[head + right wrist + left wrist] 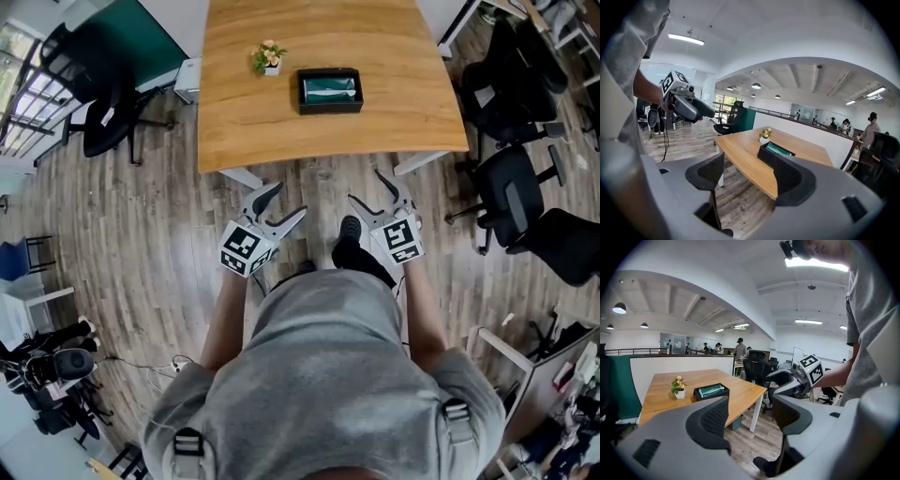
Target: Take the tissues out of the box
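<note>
A black tissue box (330, 91) with green tissues (330, 87) inside rests on the wooden table (281, 131), right of centre. Both grippers hang over the floor in front of the table's near edge, well short of the box. My left gripper (289, 202) is open with nothing between its jaws, and so is my right gripper (366, 186). From the left gripper view, the box (711, 391) lies beyond the open left gripper (750, 413). The right gripper view shows the box (776, 153) past the open right gripper (747, 176).
A small potted flower (269, 58) stands on the table just left of the box. Black office chairs (514, 192) crowd the right side and another chair (103, 112) sits at the left. My foot (349, 246) is on the wood floor between the grippers.
</note>
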Tool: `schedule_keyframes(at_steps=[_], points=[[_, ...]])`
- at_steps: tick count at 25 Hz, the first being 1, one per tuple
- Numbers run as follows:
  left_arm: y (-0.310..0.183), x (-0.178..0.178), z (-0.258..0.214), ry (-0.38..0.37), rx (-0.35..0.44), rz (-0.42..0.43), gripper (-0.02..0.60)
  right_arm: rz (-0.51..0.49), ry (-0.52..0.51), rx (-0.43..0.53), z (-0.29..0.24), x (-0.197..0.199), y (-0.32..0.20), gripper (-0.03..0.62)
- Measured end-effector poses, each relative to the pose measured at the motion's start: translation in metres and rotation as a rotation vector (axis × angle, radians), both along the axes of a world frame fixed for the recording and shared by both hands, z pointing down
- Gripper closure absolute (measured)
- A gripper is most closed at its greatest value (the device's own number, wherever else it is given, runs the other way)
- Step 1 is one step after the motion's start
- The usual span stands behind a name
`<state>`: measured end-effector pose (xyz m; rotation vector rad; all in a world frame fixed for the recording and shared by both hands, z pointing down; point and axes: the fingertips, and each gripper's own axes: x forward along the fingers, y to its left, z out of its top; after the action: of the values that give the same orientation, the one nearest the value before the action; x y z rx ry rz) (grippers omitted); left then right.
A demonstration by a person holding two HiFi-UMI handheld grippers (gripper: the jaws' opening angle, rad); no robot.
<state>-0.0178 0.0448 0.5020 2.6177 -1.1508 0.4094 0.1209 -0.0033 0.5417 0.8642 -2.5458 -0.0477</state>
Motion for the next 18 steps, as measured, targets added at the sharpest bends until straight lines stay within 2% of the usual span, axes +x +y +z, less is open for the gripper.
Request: schedule_keyframes(at_steps=[18], points=[[-0.094, 0.045, -0.006, -0.007, 0.028, -0.178, 0.278, -0.188, 0.056, 0.003, 0.009, 0.047, -0.107, 0.283]])
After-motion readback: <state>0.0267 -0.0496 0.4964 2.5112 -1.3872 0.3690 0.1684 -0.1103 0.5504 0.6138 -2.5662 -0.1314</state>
